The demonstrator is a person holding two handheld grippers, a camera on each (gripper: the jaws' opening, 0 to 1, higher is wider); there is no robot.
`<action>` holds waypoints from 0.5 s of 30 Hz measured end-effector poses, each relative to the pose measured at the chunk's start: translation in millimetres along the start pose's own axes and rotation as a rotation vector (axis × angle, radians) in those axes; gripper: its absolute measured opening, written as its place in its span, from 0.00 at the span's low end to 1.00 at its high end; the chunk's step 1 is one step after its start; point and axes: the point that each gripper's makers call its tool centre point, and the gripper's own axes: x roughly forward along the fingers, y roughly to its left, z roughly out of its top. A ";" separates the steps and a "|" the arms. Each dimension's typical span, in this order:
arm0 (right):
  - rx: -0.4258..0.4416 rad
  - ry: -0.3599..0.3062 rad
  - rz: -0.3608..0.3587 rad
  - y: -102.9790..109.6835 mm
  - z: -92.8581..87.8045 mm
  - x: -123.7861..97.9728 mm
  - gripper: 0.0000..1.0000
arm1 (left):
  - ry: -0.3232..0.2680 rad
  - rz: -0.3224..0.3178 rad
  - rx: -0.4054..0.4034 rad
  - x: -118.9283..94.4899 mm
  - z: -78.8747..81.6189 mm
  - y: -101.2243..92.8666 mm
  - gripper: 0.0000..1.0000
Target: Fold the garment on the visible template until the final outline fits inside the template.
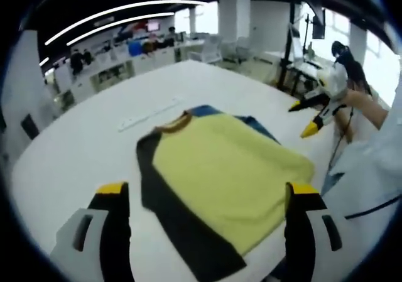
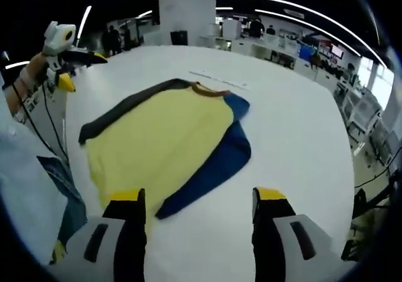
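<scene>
The garment (image 1: pixel 220 175), a yellow shirt with one dark sleeve (image 1: pixel 182 232) and one blue sleeve (image 2: pixel 213 162), lies flat on the white table (image 2: pixel 295 125). Both the left gripper (image 1: pixel 207 200) and the right gripper (image 2: pixel 198 210) hover above it, jaws wide and empty. I think each should pinch only the sleeve edge and fold it inward evenly, without dragging the shirt.

Yellow garment (image 1: pixel 223 172), sleeves folded, flat on table (image 1: pixel 75 150)

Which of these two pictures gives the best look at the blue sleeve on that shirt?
The right gripper view: the blue sleeve lies in full along the yellow shirt. In the left gripper view, just a blue strip peeks out past the shirt's far edge.
</scene>
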 end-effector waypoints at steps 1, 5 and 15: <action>0.011 0.005 0.008 1.9 -2.4 1.4 0.56 | -0.003 -0.001 -0.002 -0.4 0.6 -0.3 1.00; 0.039 0.019 0.017 5.6 -11.6 8.0 0.40 | -0.010 0.001 0.004 -1.9 3.3 -0.8 1.00; 0.115 0.062 0.074 21.1 -39.5 21.9 0.19 | -0.013 0.008 -0.001 -5.0 3.0 1.4 0.99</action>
